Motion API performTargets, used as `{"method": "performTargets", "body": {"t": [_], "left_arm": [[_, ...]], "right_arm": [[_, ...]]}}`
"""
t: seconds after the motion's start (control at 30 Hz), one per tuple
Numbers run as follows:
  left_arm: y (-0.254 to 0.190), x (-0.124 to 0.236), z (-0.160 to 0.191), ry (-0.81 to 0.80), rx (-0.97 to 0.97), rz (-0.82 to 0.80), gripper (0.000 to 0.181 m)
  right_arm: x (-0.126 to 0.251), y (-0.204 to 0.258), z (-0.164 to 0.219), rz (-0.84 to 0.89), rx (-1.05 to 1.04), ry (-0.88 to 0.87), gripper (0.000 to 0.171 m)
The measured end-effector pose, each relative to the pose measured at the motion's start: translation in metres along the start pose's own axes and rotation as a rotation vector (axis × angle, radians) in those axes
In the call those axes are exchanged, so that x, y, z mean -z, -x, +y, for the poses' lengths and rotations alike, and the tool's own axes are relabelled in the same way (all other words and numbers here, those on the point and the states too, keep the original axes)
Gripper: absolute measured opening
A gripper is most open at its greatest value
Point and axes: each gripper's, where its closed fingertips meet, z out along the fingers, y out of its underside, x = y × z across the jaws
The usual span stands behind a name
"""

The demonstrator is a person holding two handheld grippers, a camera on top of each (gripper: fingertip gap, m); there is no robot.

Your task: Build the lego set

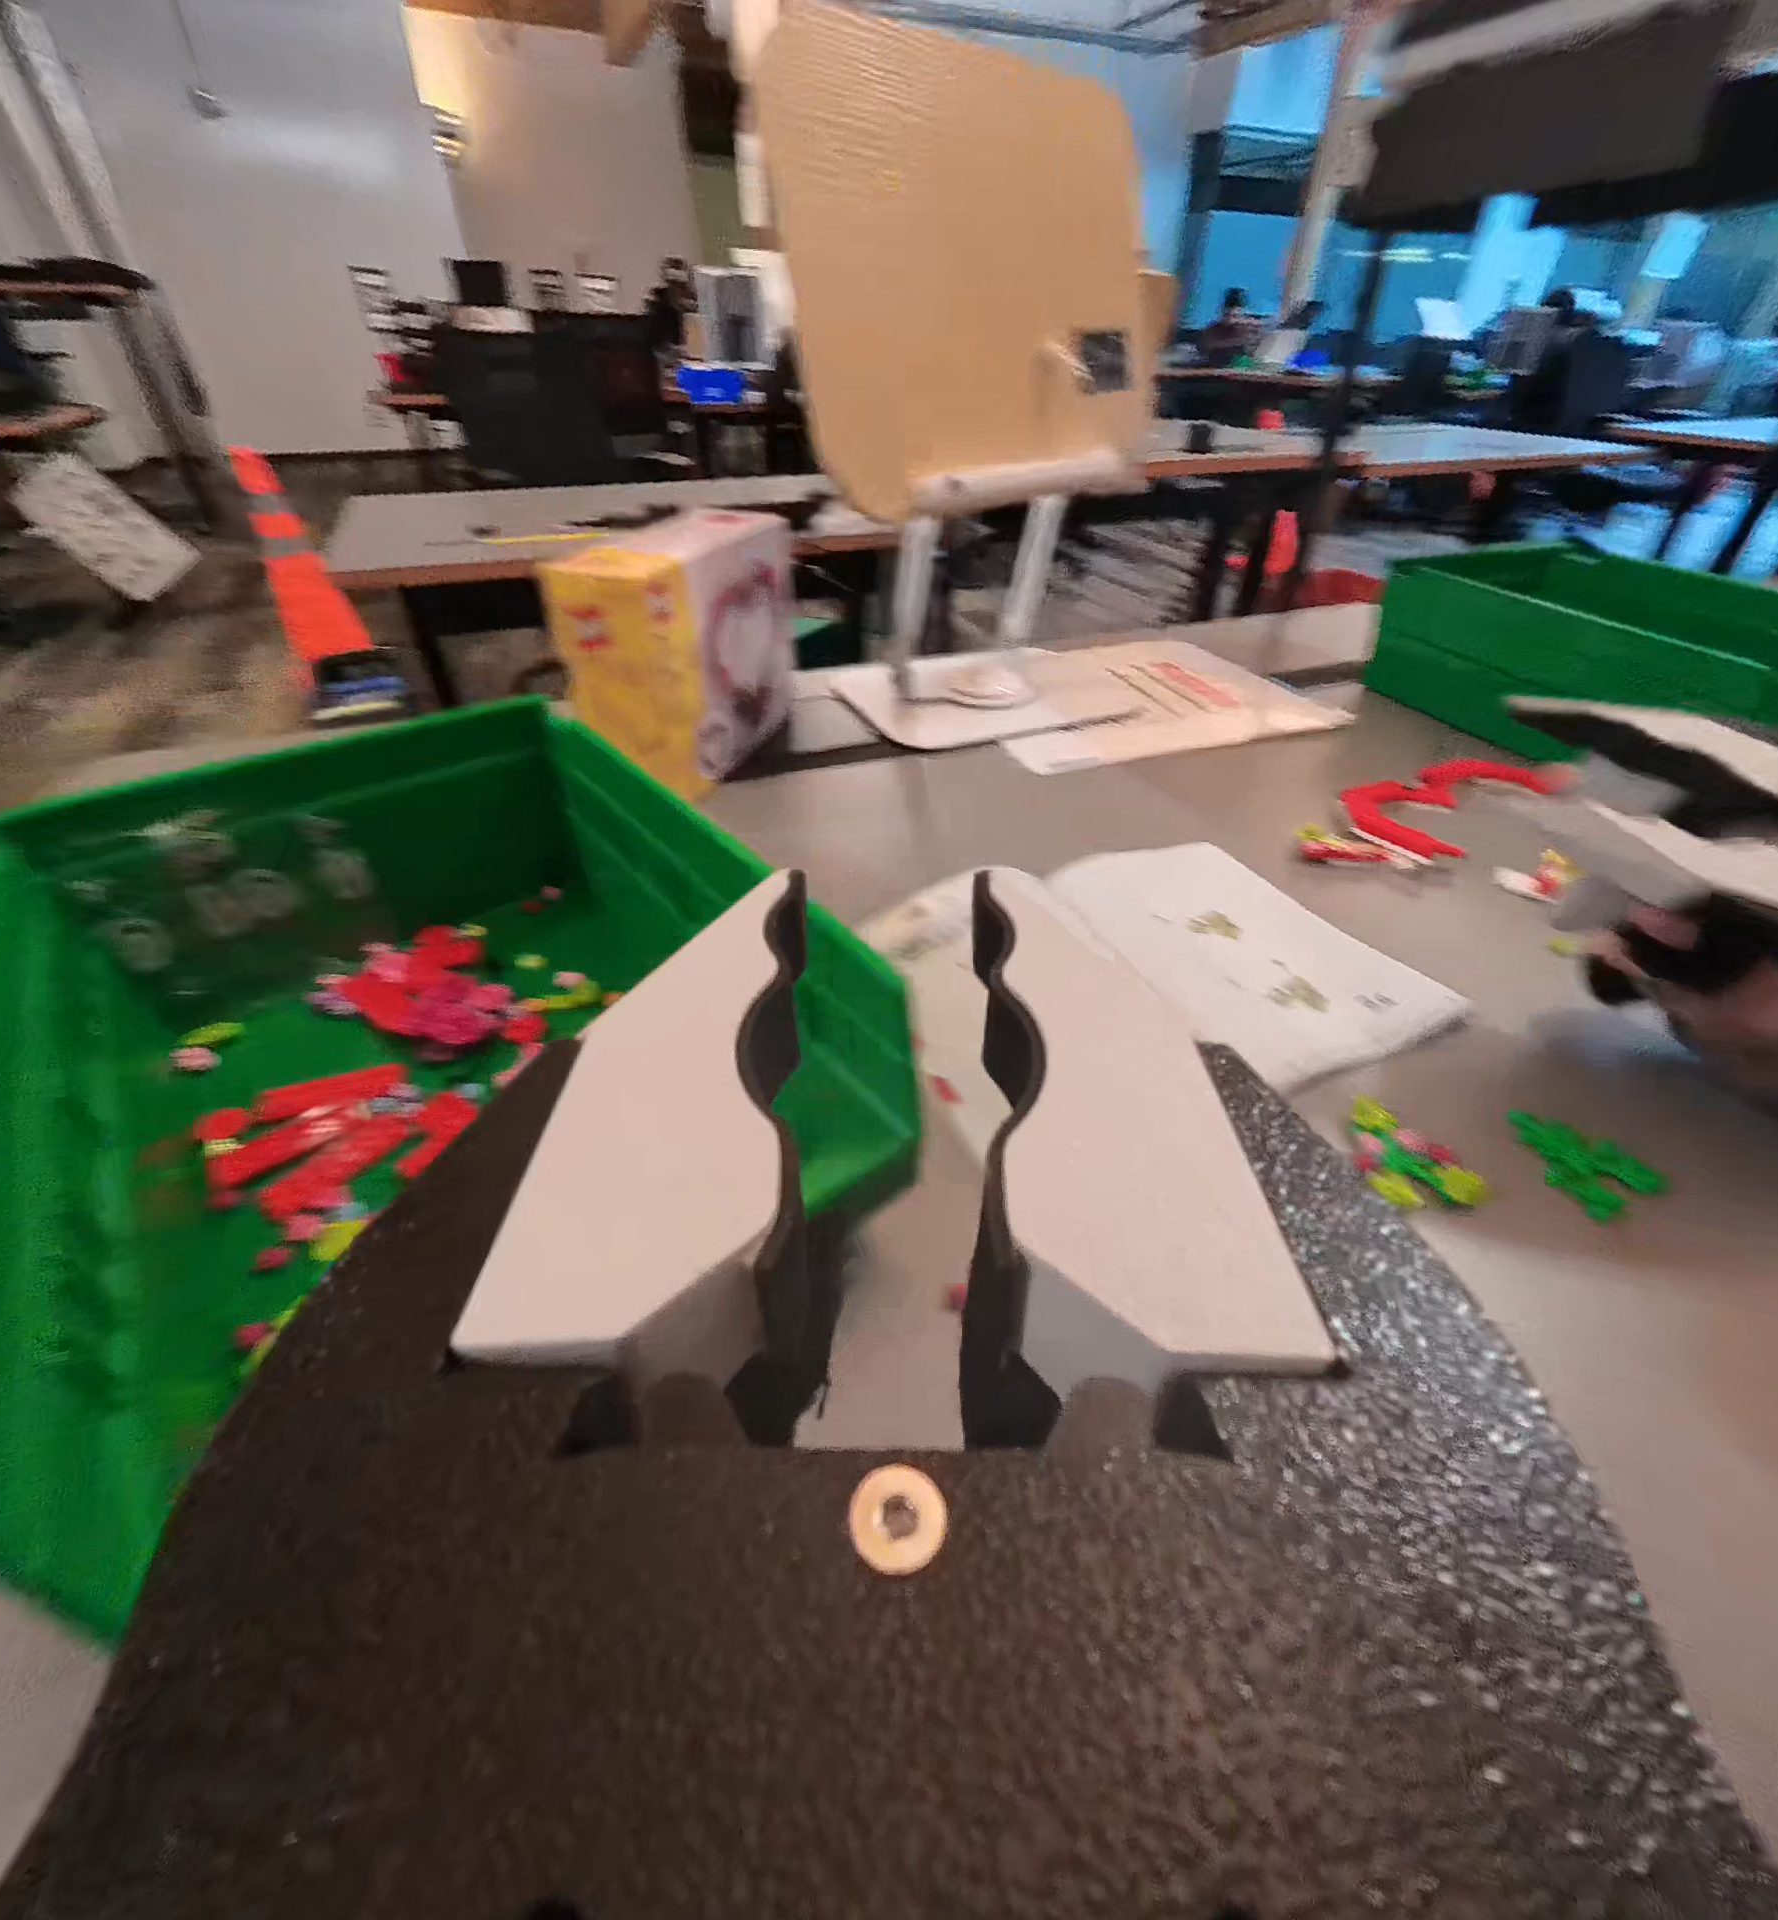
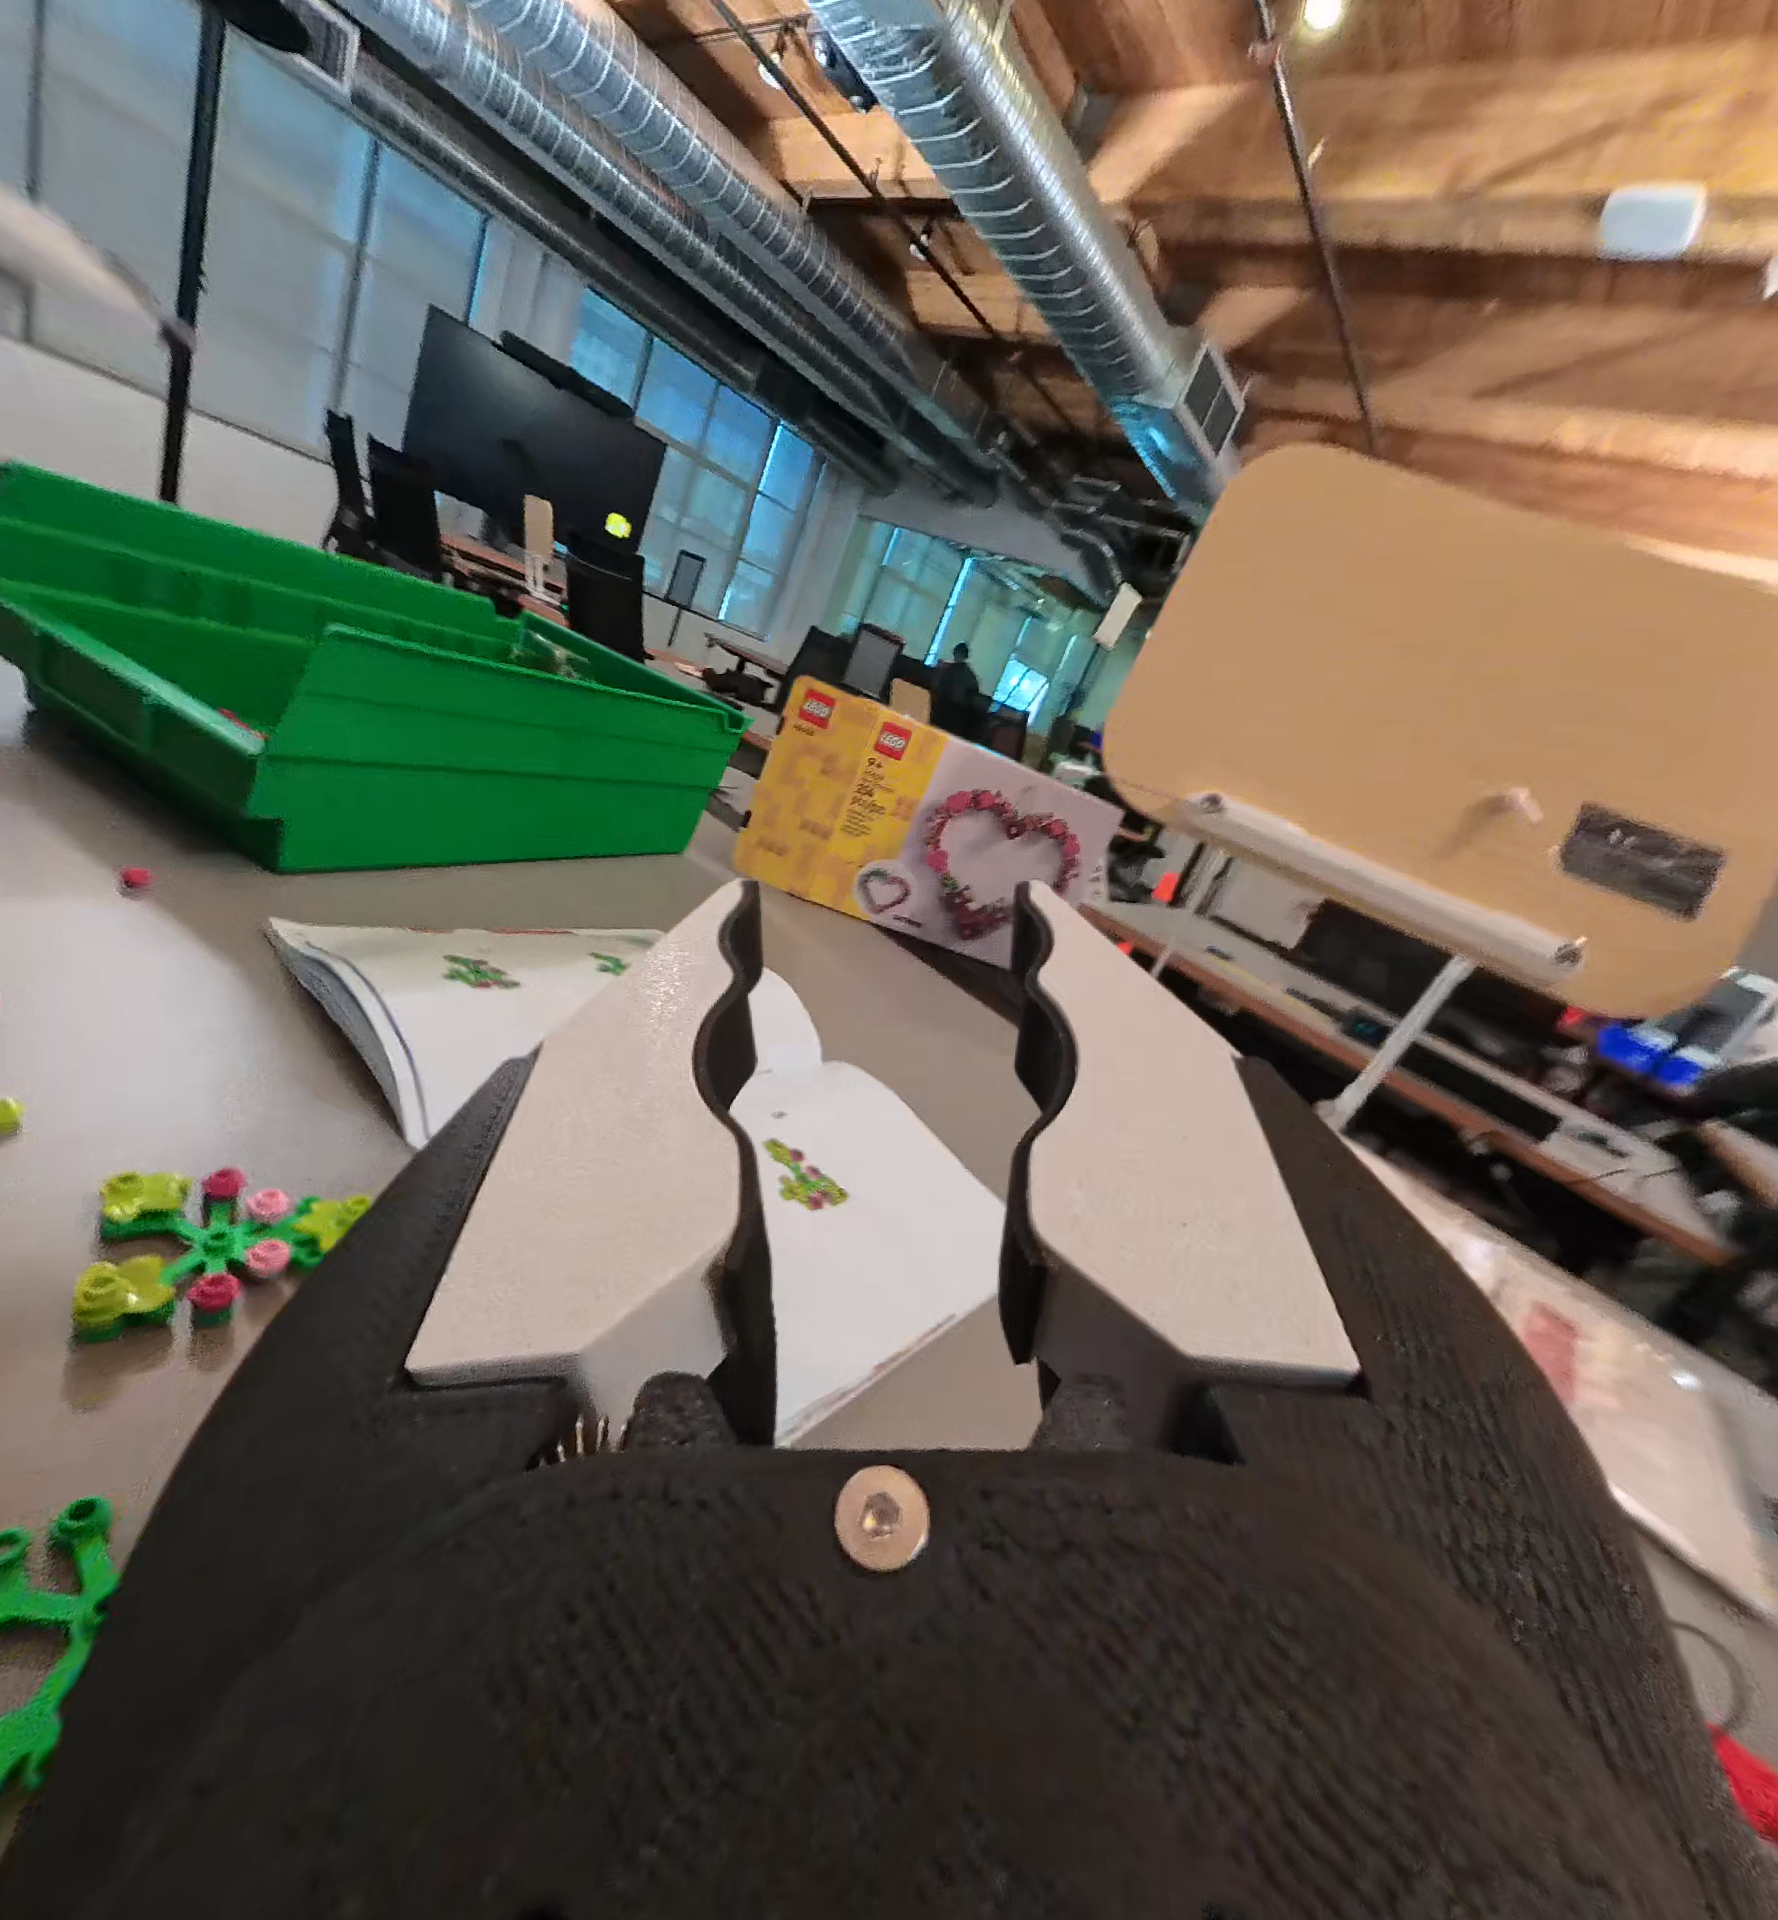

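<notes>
The left gripper (image 1: 890, 894) hung nearest, jaws narrowly parted and empty, over the bin (image 1: 656, 790) at the table's (image 1: 1591, 1351) left edge, where loose red and pink bricks (image 1: 417, 997) lay. The right gripper (image 2: 890, 904) stood wider, empty too, above the open booklet (image 2: 843, 1226). Left of it sat one flowered green piece (image 2: 215, 1247) and one bare green stem (image 2: 2, 1621). Two green bins showed in all, the second (image 2: 397, 748) at the far edge beside one yellow branded box (image 2: 906, 821) picturing a heart. A red arc (image 1: 1404, 810) lay near the right gripper.
</notes>
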Motion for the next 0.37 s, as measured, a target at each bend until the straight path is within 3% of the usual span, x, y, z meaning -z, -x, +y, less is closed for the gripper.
{"method": "performTargets", "body": {"t": [0.13,0.37], "left_arm": [[0.055,-0.006,-0.029,0.004,0.064,-0.129,0.041],[0.127,-0.054,-0.02,0.325,-0.002,-0.129,0.035]], "right_arm": [[0.004,0.007,0.0,0.01,0.121,-0.005,0.04],[0.0,0.011,0.007,0.0,0.177,0.026,0.039]]}}
